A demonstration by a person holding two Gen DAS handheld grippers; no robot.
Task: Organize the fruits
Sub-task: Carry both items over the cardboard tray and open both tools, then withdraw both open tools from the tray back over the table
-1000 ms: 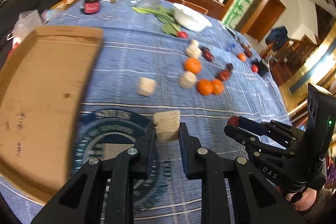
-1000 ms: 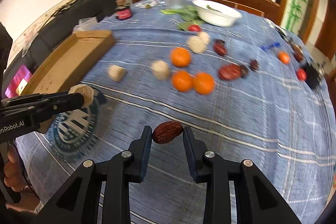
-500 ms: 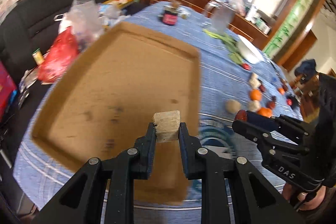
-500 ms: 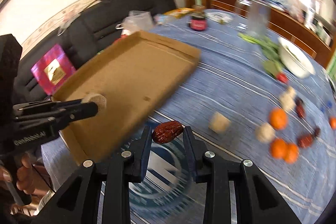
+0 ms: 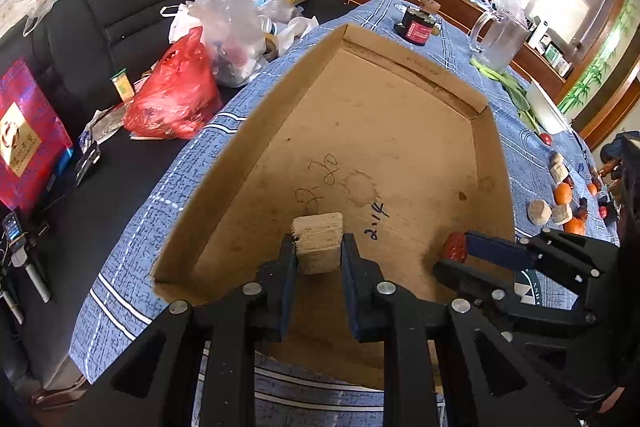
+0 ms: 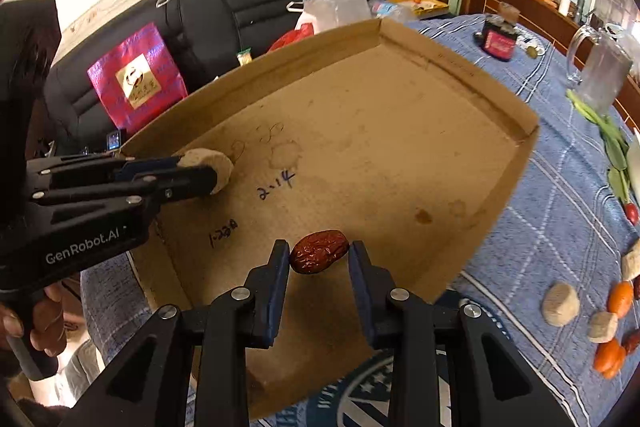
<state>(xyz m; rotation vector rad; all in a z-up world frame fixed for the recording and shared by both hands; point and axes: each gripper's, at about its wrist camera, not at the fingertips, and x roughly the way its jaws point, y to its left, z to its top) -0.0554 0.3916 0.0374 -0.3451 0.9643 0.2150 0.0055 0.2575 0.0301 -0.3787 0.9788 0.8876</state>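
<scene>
Jaws pinch wrinkled red date — beige chunk opposite

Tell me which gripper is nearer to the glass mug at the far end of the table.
Right. The right gripper, holding the red date, hangs over the cardboard tray's near right part, on the glass mug's side. The left gripper, holding a beige chunk, is further left.

Tan block; dark-red date; brown tray; blue-striped tablecloth.
</scene>
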